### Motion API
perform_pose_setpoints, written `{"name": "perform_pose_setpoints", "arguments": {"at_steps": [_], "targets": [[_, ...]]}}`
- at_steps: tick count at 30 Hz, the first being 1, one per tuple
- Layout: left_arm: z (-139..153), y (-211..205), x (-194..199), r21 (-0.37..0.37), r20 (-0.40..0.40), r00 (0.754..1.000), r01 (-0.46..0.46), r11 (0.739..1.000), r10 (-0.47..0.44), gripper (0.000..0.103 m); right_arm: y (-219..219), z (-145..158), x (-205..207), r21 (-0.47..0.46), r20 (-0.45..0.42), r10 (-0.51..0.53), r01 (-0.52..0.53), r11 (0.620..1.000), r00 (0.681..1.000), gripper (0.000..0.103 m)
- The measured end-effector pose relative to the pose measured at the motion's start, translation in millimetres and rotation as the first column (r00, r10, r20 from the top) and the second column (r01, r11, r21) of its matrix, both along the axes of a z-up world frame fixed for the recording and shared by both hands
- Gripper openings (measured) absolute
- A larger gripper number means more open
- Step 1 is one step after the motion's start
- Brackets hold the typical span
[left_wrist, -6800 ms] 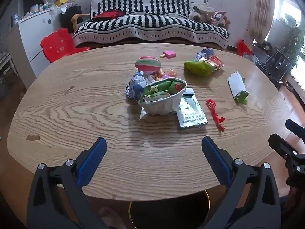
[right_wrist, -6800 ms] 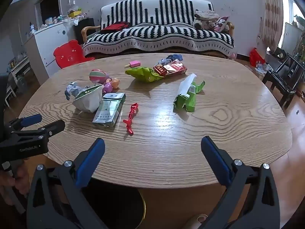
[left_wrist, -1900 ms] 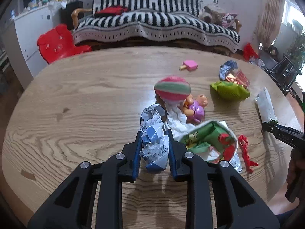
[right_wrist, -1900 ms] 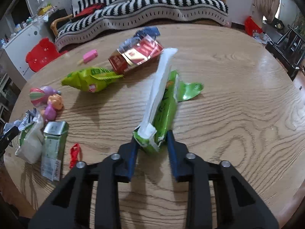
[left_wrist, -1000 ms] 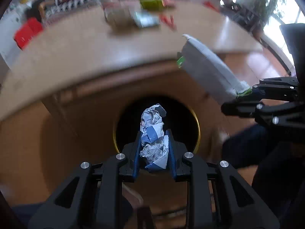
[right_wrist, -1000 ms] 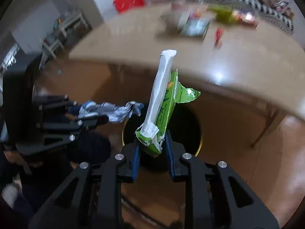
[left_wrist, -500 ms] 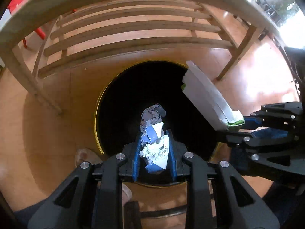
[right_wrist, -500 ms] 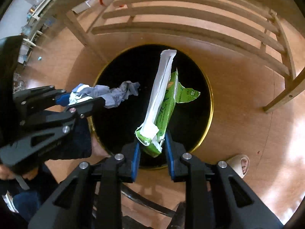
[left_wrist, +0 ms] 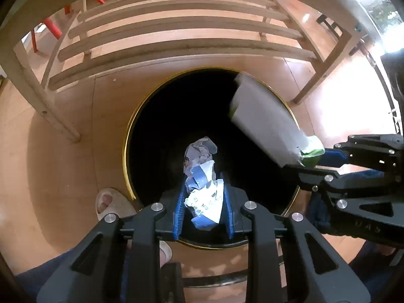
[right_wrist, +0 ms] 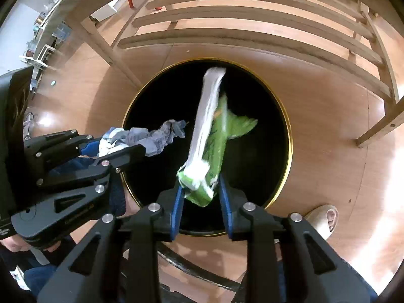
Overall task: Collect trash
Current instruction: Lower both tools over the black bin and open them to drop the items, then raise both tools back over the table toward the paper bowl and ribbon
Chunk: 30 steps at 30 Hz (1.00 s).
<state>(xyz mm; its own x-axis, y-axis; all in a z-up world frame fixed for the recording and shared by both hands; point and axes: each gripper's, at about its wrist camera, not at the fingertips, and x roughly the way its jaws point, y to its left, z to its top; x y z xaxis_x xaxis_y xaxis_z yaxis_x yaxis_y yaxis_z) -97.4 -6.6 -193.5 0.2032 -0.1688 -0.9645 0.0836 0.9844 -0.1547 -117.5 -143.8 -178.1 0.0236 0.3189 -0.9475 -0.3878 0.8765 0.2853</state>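
The left gripper (left_wrist: 202, 210) points down over the round black bin (left_wrist: 131, 136), its blue pads slightly parted with the crumpled blue-and-white paper (left_wrist: 203, 176) standing between them; whether the pads grip the paper cannot be told. The right gripper (right_wrist: 200, 208) hangs over the same bin, its pads spread wider than the green-and-white wrapper (right_wrist: 207, 139), whose lower end sits between them; the wrapper is motion-blurred, and contact with the pads cannot be told. In the left wrist view the right gripper enters from 3 o'clock; in the right wrist view the left gripper enters from 9 o'clock. The bin's interior is fully dark, so its contents are hidden. Its gold rim is cut off at 6 o'clock by the gripper bodies in both views. The bin stands on a smooth orange-brown floor (left_wrist: 63, 166). Pale wooden slats and legs of the table frame (left_wrist: 176, 38) arc across 12 o'clock. A slippered foot (left_wrist: 108, 202) sits beside the rim at 8 o'clock, partly covered by the left gripper.
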Motion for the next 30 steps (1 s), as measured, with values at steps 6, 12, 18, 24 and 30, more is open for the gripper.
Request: {"name": "perform_pose_setpoints", "arguments": {"at_steps": [6,12,18,24,30], "targets": [[4.8,6.3,3.0,0.012,0.021,0.998,-0.053,0.999,0.052,0.072,-5.1,7.6,5.9,0.001,0.036,-0.043,0.043,0.999,0.998,0.059],[19.4,4.2,3.1,0.006,0.06,0.997,-0.056,0.998,0.056,0.077,-8.8,26.1,1.7,0.002,0.098,-0.054,0.054,0.999,0.994,0.066],[52.2,12.6,-11.6,-0.038,0.081,0.995,-0.053,0.998,0.056,0.085,-29.2,71.5,-19.4,-0.004,0.207,-0.061,0.063,0.998,0.976,0.073],[113.4,22.1,-23.7,-0.07,0.218,0.976,-0.009,0.998,0.024,0.085,-58.3,153.2,-25.3,0.076,0.456,-0.131,0.108,0.991,0.88,0.074],[177.3,33.0,31.9,-0.027,0.391,0.917,-0.066,0.997,0.072,0.092,-64.0,202.7,29.8,0.104,0.565,-0.188,0.157,0.982,0.803,0.077]]}}
